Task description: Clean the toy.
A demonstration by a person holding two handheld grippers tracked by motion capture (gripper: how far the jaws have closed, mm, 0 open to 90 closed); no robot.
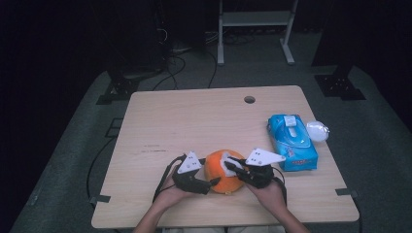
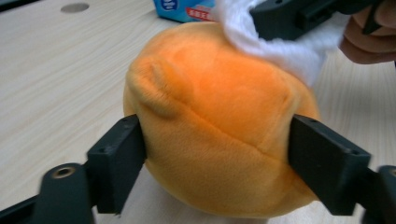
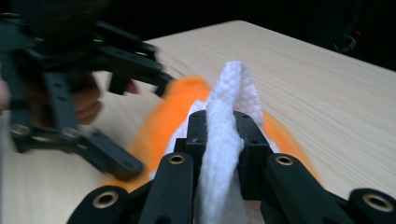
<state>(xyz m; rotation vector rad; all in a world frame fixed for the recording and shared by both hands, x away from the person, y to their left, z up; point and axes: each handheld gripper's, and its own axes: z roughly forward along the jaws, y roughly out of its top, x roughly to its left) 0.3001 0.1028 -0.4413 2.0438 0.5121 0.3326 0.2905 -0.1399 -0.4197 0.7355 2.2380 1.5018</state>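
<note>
Orange plush ball (image 1: 224, 172) near the table (image 1: 194, 116) front edge — clamped by left gripper (image 1: 212, 181). Right gripper (image 1: 228, 166) pinching white wipe (image 1: 226, 161) against its top. Blue wipes pack (image 1: 292, 141) just right, crumpled white wad (image 1: 317, 130) beyond.

Your plush toy (image 1: 222, 174) sits on the table (image 1: 194, 116) near its front edge, between your two grippers. The wipe (image 1: 226, 161) lies on top of it. To the right lies the wipes pack (image 1: 291, 141), with a small bag (image 1: 317, 130) just beside it.
</note>
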